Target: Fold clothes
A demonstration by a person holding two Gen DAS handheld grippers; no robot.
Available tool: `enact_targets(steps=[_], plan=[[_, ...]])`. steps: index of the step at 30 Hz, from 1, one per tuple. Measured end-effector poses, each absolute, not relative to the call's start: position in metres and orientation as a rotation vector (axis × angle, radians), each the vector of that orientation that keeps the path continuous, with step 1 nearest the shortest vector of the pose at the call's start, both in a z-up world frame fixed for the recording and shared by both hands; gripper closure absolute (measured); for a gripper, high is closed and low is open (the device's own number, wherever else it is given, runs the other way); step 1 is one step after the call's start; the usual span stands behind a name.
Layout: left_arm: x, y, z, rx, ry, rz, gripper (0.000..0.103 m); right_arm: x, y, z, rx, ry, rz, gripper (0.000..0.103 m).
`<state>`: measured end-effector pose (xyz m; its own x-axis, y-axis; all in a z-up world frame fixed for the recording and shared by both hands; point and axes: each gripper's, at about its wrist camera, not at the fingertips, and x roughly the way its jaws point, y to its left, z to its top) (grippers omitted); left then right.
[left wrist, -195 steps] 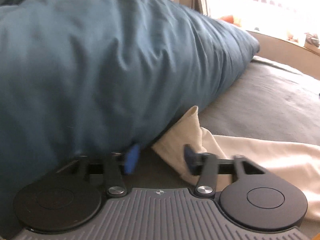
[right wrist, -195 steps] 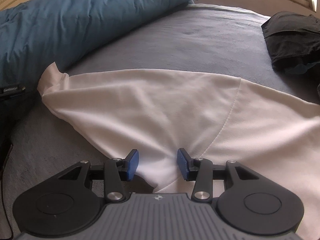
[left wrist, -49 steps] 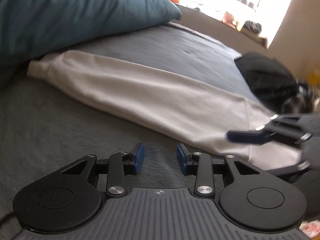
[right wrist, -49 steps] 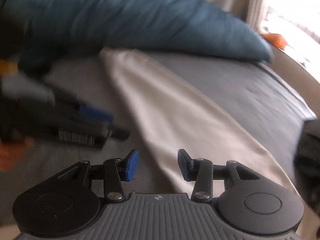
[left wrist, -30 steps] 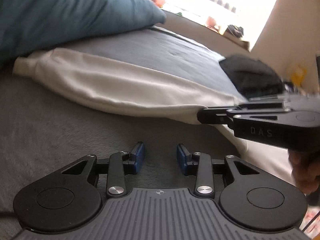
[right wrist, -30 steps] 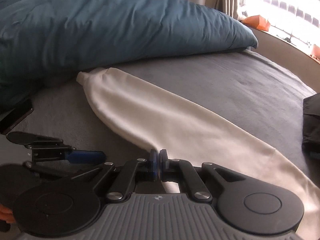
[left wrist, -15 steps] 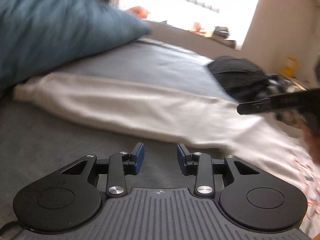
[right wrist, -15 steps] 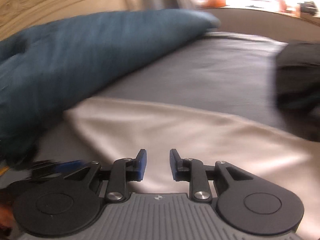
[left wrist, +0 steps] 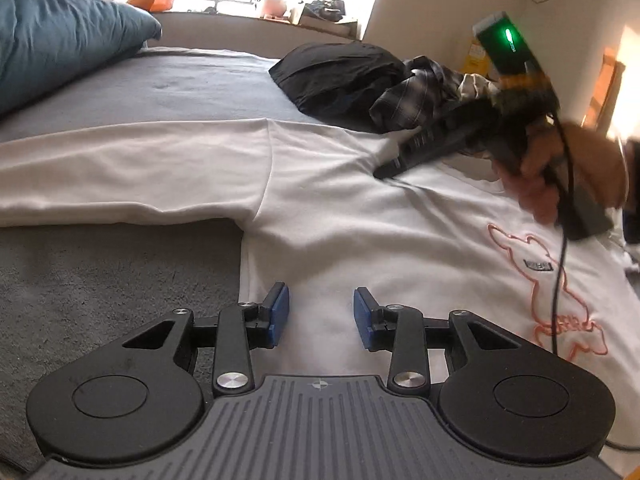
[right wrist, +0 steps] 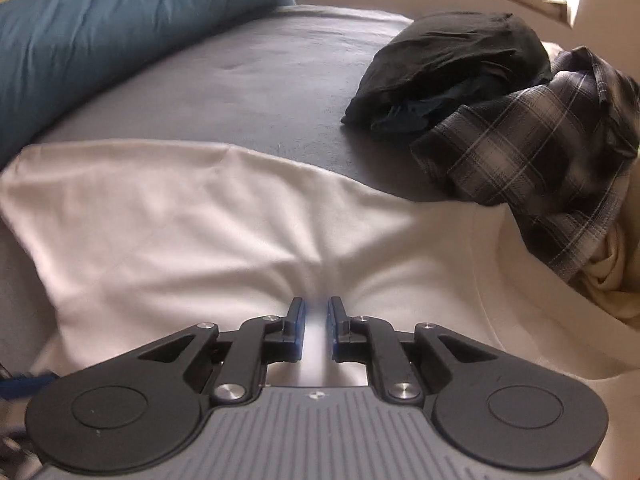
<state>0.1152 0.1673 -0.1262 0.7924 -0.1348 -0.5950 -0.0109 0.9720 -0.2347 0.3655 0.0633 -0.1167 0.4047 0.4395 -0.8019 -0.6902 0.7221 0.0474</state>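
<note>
A white sweatshirt (left wrist: 328,208) lies spread on the grey bed (left wrist: 100,280), front up, with an orange outline print (left wrist: 556,280) on its chest at the right and one long sleeve (left wrist: 120,168) stretched away to the left. A blue duvet (right wrist: 100,40) is heaped along the far left, and a black garment (right wrist: 452,64) and a plaid shirt (right wrist: 540,136) sit in a pile at the far right, the plaid touching the sweatshirt's far edge.

The left gripper (left wrist: 321,316) hovers over the sweatshirt's near body, just right of its side edge below the armpit. Its jaws stand apart with nothing between them but cloth lying flat underneath.

The right gripper (right wrist: 316,328) is low over the shoulder area, and its jaws are closing. A ridge of white cloth rises between them, with creases running toward the spot. Blur hides whether the pads already press on it.

The main risk I see is a shallow pinch. If the jaws catch only the top layer, lifting would likely peel front from back and bunch the shirt instead of folding it. A pull from the right alone, while the left holds nothing, could drag the whole garment sideways and twist the sleeve. The plaid shirt may also be dragged along.
</note>
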Motion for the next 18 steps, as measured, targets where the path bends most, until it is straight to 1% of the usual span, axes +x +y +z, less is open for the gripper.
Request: enact_targets(steps=[2, 5, 9, 15, 18], plan=[[0.116, 0.166, -0.128, -0.226, 0.653, -0.059, 0.068, 0.371, 0.073, -0.114, -0.295, 0.879, 0.737, 0.091], [0.116, 0.162, -0.128, -0.207, 0.647, -0.054, 0.068, 0.378, 0.082, -0.128, -0.286, 0.92, 0.745, 0.091], [0.114, 0.166, -0.13, -0.233, 0.642, -0.051, 0.068, 0.364, 0.066, -0.132, -0.278, 0.916, 0.741, 0.091], [0.115, 0.161, -0.132, -0.211, 0.633, -0.04, 0.066, 0.397, 0.083, -0.132, -0.196, 0.946, 0.706, 0.092], [0.115, 0.162, -0.133, -0.205, 0.63, -0.045, 0.066, 0.387, 0.076, -0.131, -0.24, 0.942, 0.711, 0.092]])
